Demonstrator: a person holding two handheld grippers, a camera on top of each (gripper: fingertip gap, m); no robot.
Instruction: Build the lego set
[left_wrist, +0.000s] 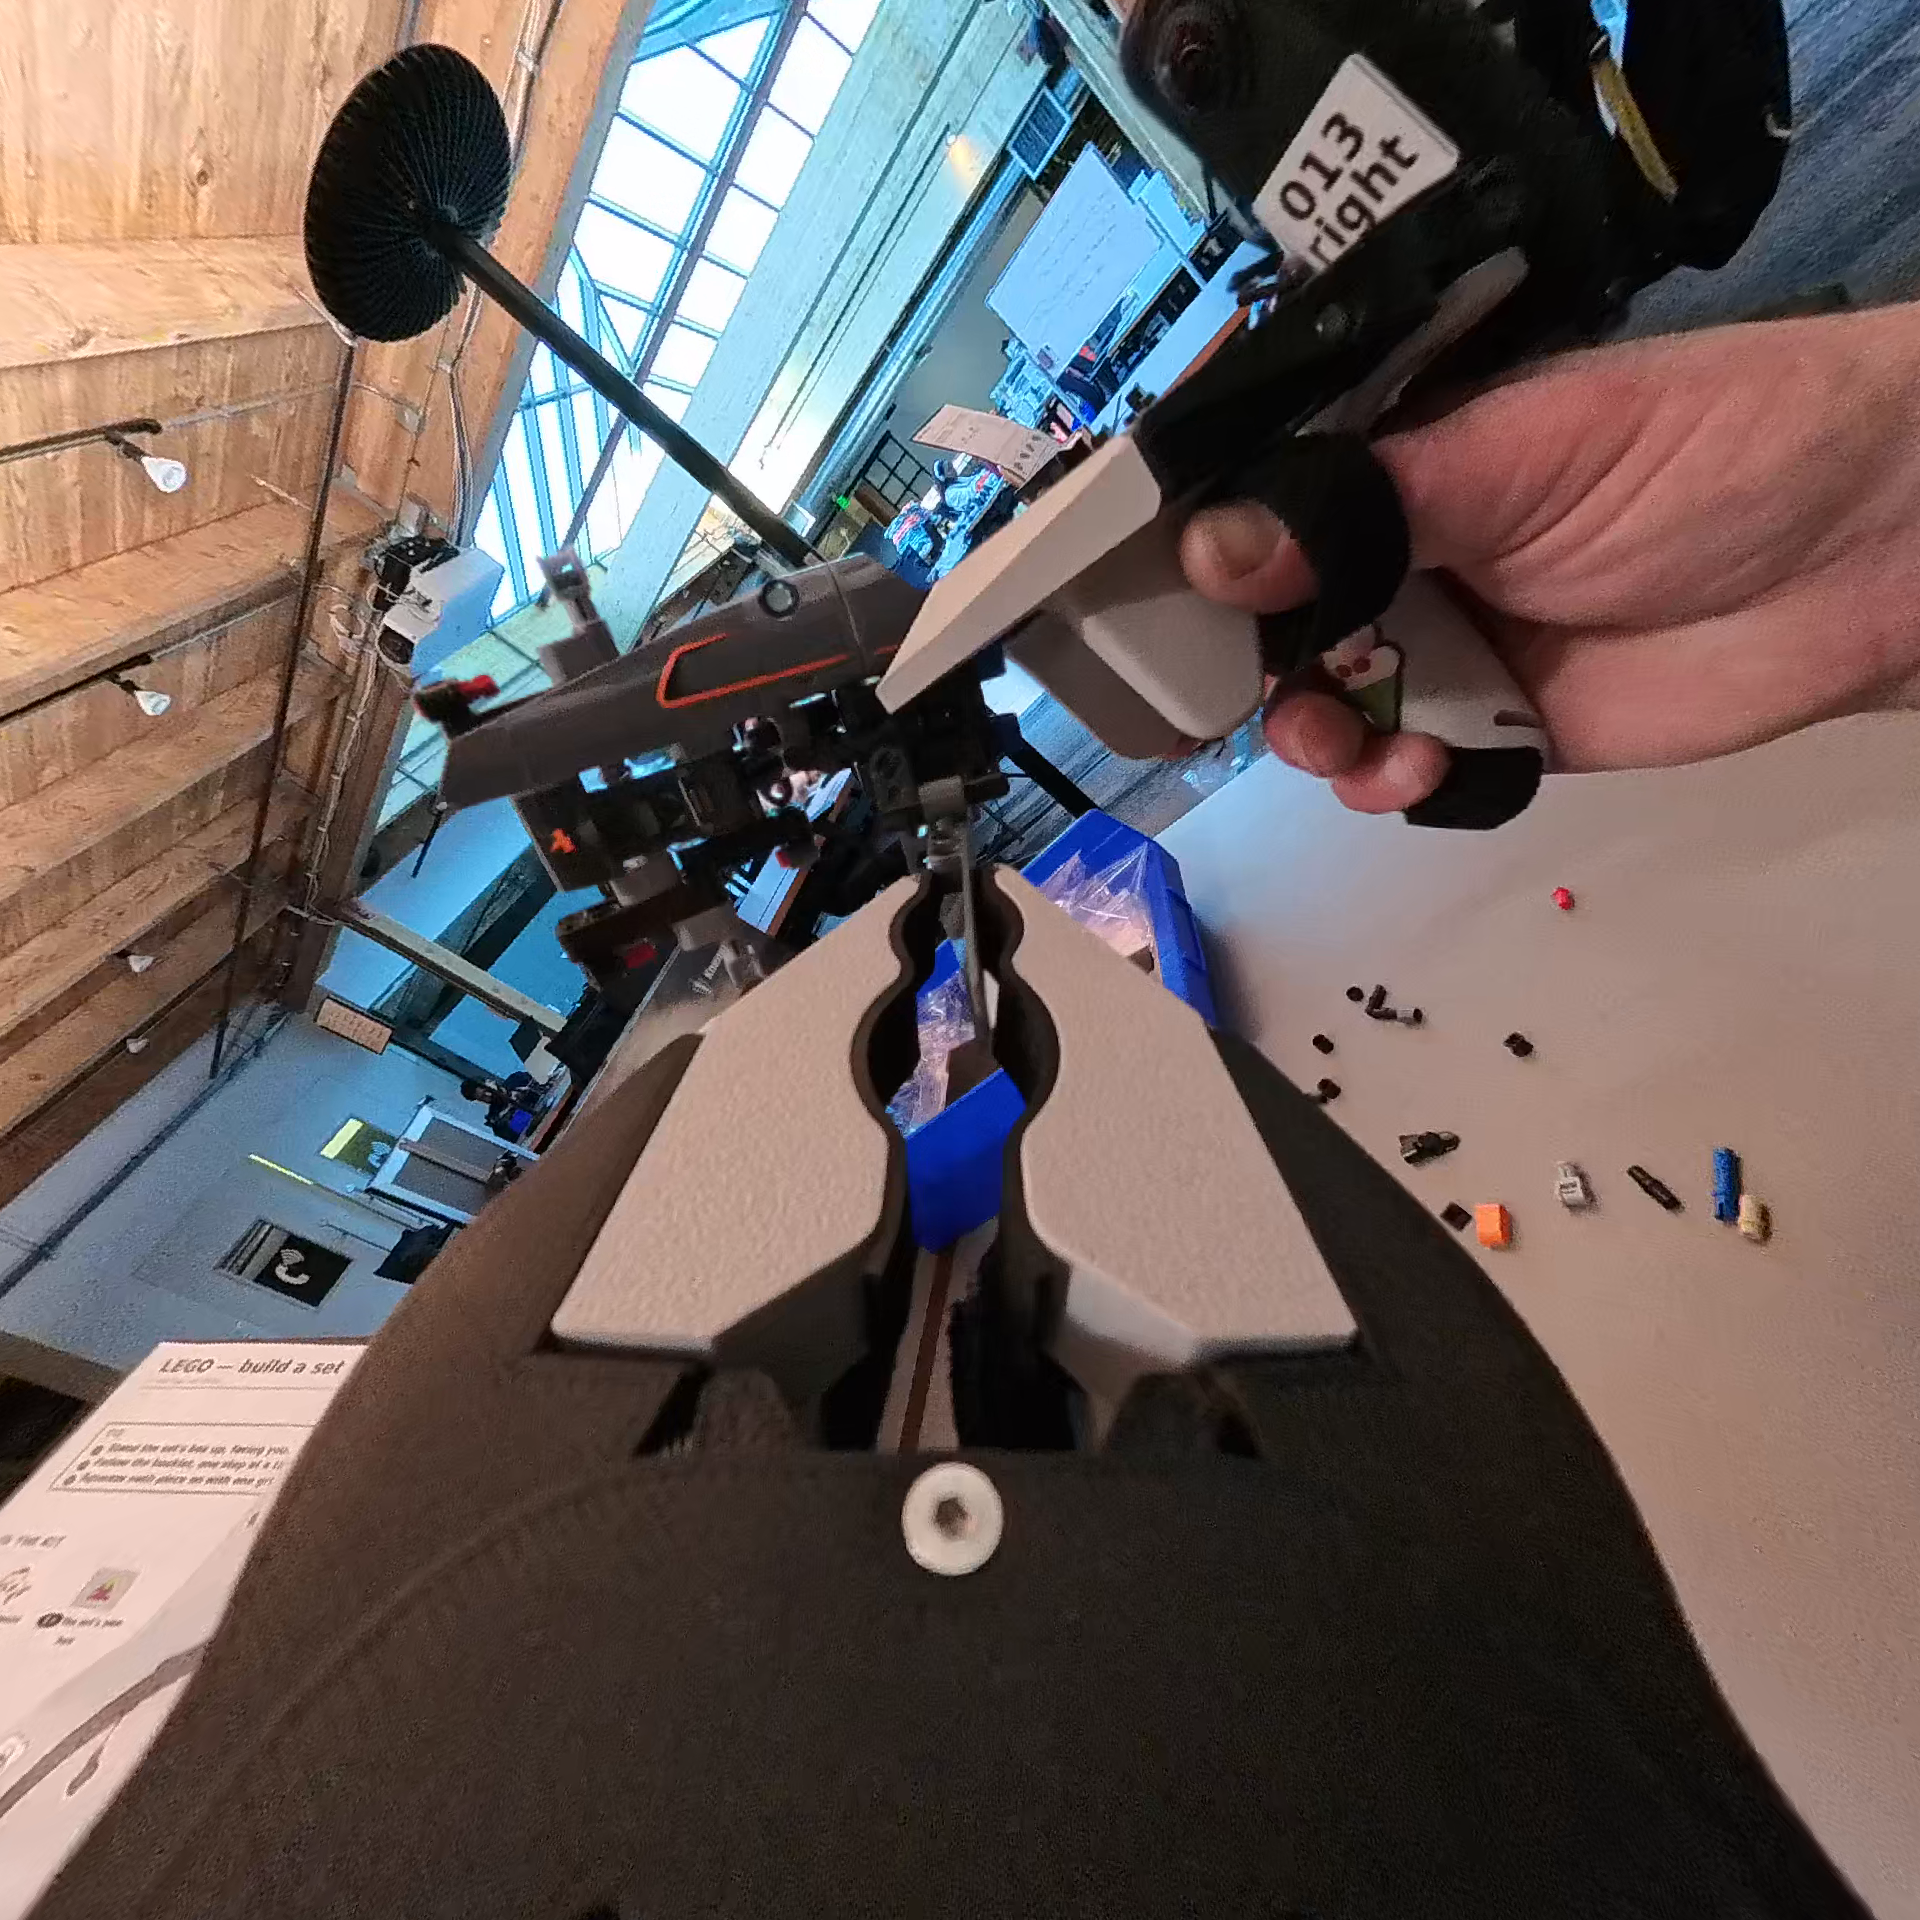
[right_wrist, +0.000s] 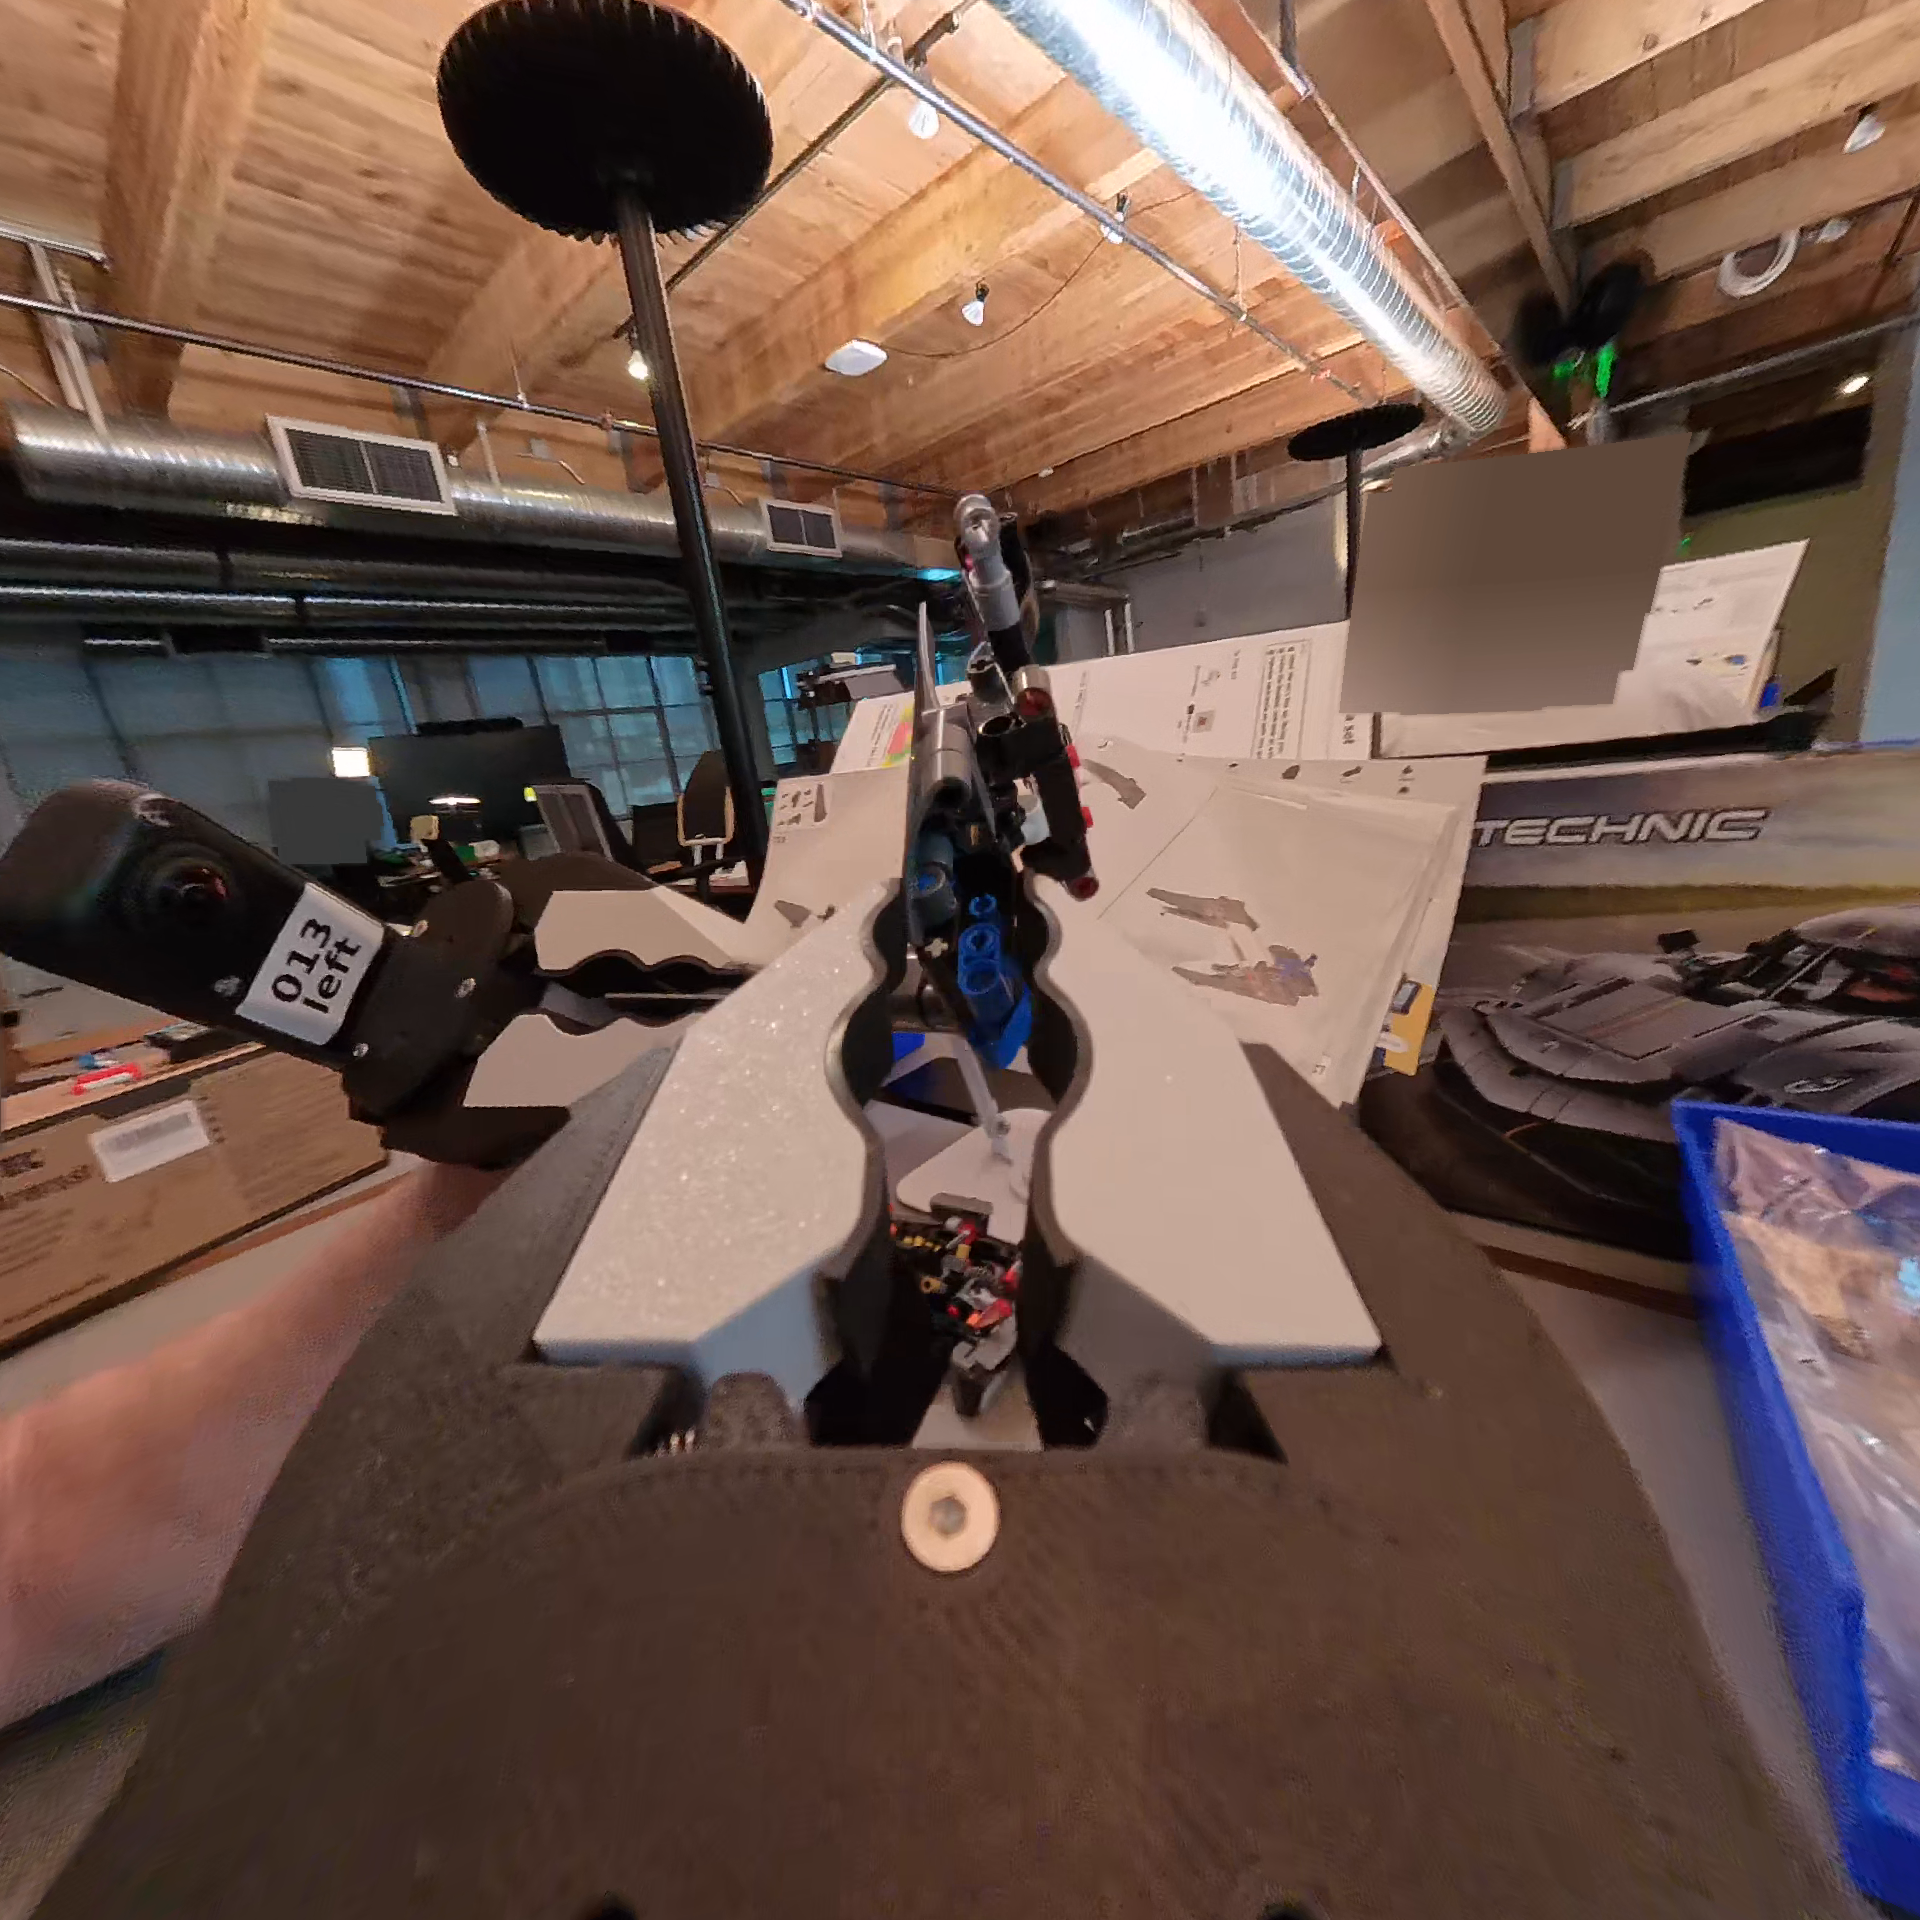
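Only the left wrist view shows loose small plastic pieces (left_wrist: 1492, 1224); both grey-fingered grippers (left_wrist: 961, 894) (right_wrist: 961, 904) clench the dark grey brick model (left_wrist: 665, 686) (right_wrist: 997, 769); labels stay unquoted.

Workshop/lab loft: timber ceiling (right_wrist: 1039, 260), exposed duct (right_wrist: 1247, 177), whiteboard (left_wrist: 1081, 249), cluttered benches (left_wrist: 1049, 384).

My left gripper (left_wrist: 961, 914) has the model (left_wrist: 675, 686) right in front of it, with my right gripper (left_wrist: 935, 649) crowding in from above. Blue bin (left_wrist: 1164, 914) blocks just behind. Open table (left_wrist: 1558, 1455) on the right, only loose pieces (left_wrist: 1496, 1224) scattered there.
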